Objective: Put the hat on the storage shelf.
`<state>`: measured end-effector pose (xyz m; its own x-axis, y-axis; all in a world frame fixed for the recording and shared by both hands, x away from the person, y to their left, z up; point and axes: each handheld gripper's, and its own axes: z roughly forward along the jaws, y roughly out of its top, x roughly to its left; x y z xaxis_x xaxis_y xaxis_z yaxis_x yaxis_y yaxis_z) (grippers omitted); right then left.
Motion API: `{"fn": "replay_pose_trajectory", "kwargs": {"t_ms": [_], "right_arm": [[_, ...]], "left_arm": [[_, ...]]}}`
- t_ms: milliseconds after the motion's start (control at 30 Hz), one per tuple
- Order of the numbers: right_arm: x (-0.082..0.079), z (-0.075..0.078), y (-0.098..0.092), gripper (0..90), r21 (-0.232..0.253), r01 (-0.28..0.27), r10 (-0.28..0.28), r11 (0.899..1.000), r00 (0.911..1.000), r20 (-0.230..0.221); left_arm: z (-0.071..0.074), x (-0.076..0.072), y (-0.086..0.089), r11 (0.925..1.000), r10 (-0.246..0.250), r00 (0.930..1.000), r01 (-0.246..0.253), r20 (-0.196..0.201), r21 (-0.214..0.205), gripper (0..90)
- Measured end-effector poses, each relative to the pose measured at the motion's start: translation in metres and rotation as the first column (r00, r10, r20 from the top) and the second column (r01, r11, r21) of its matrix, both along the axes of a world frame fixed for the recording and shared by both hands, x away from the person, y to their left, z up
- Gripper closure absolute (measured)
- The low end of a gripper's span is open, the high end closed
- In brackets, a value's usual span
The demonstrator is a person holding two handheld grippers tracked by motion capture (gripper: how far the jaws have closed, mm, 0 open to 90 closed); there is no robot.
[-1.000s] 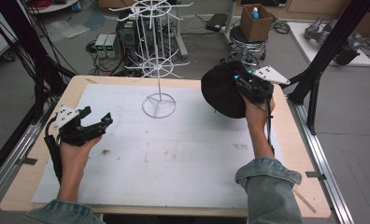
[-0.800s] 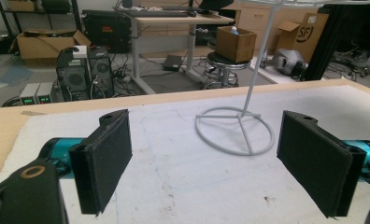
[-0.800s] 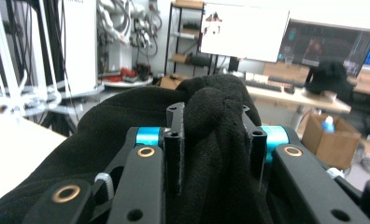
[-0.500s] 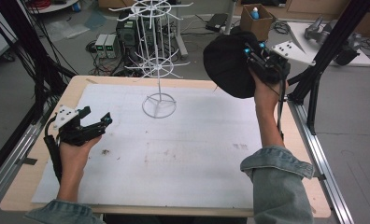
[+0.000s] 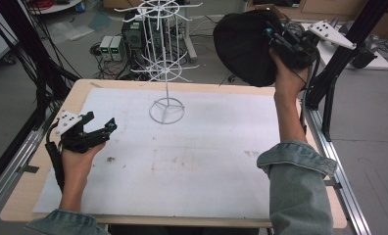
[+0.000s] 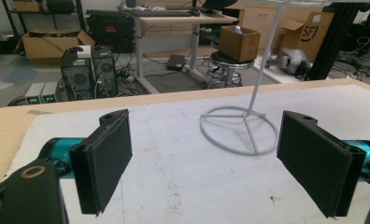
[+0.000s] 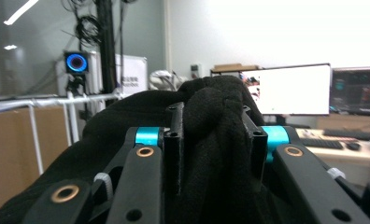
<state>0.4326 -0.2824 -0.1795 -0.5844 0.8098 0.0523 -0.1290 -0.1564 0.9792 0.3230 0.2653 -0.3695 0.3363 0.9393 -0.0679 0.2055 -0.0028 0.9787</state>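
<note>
Black and soft, a knitted cap hangs bunched in the right gripper, held up high above the far right corner of the table, at about the level of the upper arms of the white wire rack. In the right gripper view the two black jaws are clenched on a thick fold of the cap's fabric, which bulges up between and over them, while the rest of the cloth droops down to the left below the right gripper; a thin white bar of the rack crosses the background at the left of that view. The cap is near the rack's arms but apart from them in the high view, to their right. The rack stands on its ring-shaped foot on the white sheet that covers the table top, towards the far middle. The left gripper rests low at the left edge of the sheet, in the person's left hand, well apart from the rack and the cap. Its jaws stand released and wide, with nothing between them: in the left gripper view the two padded faces frame the bare sheet and the rack's ring foot, which lies just beyond the left gripper. Both forearms wear denim sleeves.
</note>
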Motion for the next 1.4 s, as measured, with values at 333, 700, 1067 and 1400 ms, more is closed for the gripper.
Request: {"fn": "replay_pose_trajectory", "kwargs": {"t_ms": [333, 700, 1067, 1400], "right_arm": [[0.004, 0.035, 0.003, 69.0, 0.026, -0.06, 0.059, 0.998, 0.9966, 0.058], [0.007, 0.056, 0.019, 68.9, 0.069, -0.086, 0.082, 0.994, 0.9946, 0.064], [0.015, 0.07, 0.053, 68.7, 0.04, -0.13, 0.125, 0.991, 0.9869, 0.102], [0.024, 0.058, 0.074, 68.2, 0.0, -0.158, 0.158, 0.987, 0.9853, 0.065]], "left_arm": [[0.001, 0.0, 0.002, 1.0, 0.005, 1.0, -0.005, 0.003, -0.005, 18.1], [0.002, -0.001, 0.002, 0.9999, 0.001, 1.0, -0.001, 0.006, -0.01, 18.1], [0.004, -0.002, 0.003, 1.0, 0.0, 0.9999, 0.0, 0.011, -0.006, 18.1], [0.005, -0.002, 0.003, 1.0, -0.003, 0.9999, 0.003, 0.012, -0.006, 18.1]]}}
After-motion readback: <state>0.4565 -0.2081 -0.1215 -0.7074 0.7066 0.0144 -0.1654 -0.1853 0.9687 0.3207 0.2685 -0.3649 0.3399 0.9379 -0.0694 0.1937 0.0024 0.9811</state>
